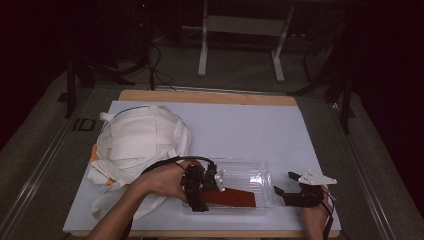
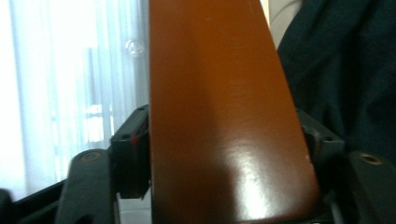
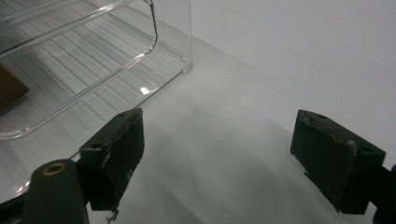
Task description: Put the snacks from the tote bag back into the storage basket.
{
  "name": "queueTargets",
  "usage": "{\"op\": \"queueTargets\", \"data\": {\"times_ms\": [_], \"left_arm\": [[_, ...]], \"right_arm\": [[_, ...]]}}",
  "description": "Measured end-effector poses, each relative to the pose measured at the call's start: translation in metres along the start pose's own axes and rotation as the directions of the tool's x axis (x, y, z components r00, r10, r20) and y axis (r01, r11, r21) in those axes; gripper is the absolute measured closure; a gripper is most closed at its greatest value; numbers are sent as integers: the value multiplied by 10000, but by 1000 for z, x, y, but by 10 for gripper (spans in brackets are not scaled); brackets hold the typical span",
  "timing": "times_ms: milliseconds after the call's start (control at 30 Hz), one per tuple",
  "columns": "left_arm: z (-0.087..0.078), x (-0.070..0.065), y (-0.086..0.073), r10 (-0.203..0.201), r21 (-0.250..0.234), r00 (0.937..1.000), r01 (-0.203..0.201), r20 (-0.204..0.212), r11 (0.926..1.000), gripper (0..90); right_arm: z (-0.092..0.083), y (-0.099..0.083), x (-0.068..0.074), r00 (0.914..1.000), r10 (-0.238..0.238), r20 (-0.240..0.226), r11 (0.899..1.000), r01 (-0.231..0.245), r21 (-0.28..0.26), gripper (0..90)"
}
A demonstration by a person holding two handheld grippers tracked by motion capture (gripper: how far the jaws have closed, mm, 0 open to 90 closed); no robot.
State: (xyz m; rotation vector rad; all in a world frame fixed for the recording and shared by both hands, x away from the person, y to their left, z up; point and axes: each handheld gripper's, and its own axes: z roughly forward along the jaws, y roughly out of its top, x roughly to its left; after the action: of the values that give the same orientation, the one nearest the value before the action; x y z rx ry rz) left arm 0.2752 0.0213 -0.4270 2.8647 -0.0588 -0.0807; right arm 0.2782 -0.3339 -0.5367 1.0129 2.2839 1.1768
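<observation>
One camera looks down from high up, two ride close on the grippers, and all see the clear box (image 1: 250,175).

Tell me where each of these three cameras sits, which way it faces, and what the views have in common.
High view: above the table's near edge, looking forward and down at the clear plastic tray; both forearms show.
Left gripper view: on the left hand-held gripper, looking along the flat reddish-brown wooden piece between its black jaws.
Right gripper view: on the right hand-held gripper, jaws apart over the white table cover.
Shared: the tray and the brown piece appear in all three.
</observation>
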Motion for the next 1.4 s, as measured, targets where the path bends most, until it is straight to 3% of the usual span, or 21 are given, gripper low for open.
{"op": "queueTargets", "data": {"times_ms": [467, 700, 1000, 1400], "left_arm": [[12, -2, -3, -73, 526, 10000, 72, 8, 9986, 258], [20, -1, -10, -294, 1126, 9995, 277, 134, 9933, 242], [23, -2, -13, -449, 1281, 9990, 439, 52, 9908, 241], [14, -3, -18, -472, 846, 9984, 498, -326, 9952, 183]], "right_arm": [[0, 0, 0, 10000, 33, -36, 10000, -33, 5, 175], [0, 0, 0, 10000, 35, -44, 10000, -35, 21, 174], [0, 0, 0, 10000, 42, -41, 10000, -41, 32, 174], [0, 0, 0, 10000, 24, -34, 10000, -23, 21, 174]]}}
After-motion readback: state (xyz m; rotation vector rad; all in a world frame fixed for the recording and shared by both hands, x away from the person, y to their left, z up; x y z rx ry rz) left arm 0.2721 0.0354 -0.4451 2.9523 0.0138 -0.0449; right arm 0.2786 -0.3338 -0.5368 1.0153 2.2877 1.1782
